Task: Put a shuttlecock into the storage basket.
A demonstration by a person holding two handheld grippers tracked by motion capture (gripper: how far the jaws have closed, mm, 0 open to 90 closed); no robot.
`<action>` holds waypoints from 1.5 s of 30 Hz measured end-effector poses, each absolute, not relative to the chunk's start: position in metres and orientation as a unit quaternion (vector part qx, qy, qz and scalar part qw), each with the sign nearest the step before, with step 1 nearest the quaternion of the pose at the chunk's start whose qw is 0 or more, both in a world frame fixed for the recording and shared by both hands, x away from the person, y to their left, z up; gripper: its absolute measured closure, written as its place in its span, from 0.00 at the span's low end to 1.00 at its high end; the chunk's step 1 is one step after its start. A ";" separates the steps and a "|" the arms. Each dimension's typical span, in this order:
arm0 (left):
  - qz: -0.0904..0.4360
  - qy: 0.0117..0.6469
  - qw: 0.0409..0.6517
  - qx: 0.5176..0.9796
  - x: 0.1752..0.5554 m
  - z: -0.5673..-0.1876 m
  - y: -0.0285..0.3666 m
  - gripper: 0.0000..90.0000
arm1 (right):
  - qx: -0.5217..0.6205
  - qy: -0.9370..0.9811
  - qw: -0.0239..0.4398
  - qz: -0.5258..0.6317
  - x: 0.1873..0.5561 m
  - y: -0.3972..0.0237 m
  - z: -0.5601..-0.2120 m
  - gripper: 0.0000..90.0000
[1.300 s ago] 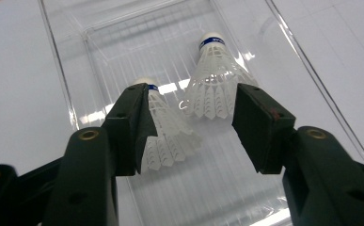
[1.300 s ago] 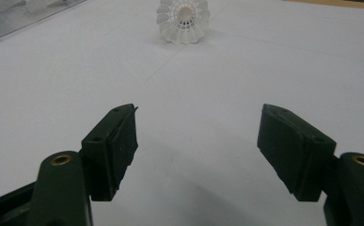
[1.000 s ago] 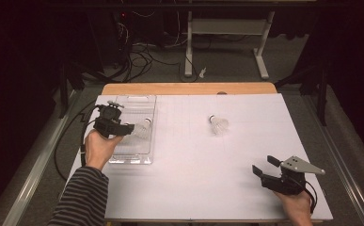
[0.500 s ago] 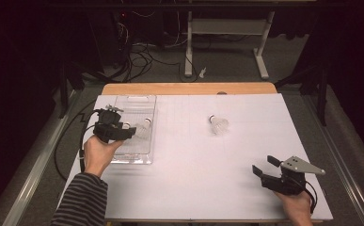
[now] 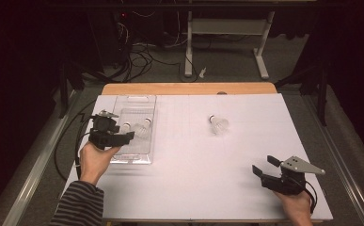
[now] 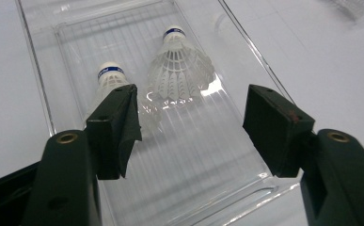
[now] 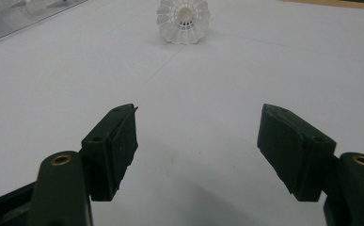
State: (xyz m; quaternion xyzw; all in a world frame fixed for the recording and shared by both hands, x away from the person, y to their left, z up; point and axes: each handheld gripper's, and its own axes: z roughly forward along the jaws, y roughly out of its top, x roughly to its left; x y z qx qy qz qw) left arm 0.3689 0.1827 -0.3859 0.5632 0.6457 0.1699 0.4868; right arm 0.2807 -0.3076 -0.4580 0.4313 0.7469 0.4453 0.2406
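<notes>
We hold the left gripper (image 6: 191, 127), jaws just opened and empty, over the clear ribbed plastic tray (image 6: 208, 155) holding two white plastic shuttlecocks (image 6: 177, 70). The right gripper (image 7: 196, 146) (also open) should approach the third shuttlecock (image 7: 183, 21), beyond the tray, squarely.

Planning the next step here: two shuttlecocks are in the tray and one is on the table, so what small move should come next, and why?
Probably the right gripper should ease forward toward the lone white plastic shuttlecock lying on the white table. Its jaws stand open and empty, aimed at it, while two shuttlecocks already lie in the clear plastic tray and the left gripper stands open over it.
</notes>
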 end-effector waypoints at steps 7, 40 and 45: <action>0.162 0.638 0.501 0.561 0.357 -0.385 0.183 0.41 | 0.430 0.747 0.241 0.446 0.280 -0.308 -0.458 0.33; 0.125 0.608 0.556 0.553 0.324 -0.396 0.167 0.39 | 0.432 0.745 0.241 0.447 0.280 -0.307 -0.457 0.33; 0.124 0.607 0.557 0.553 0.322 -0.397 0.165 0.39 | 0.432 0.745 0.241 0.447 0.279 -0.308 -0.457 0.33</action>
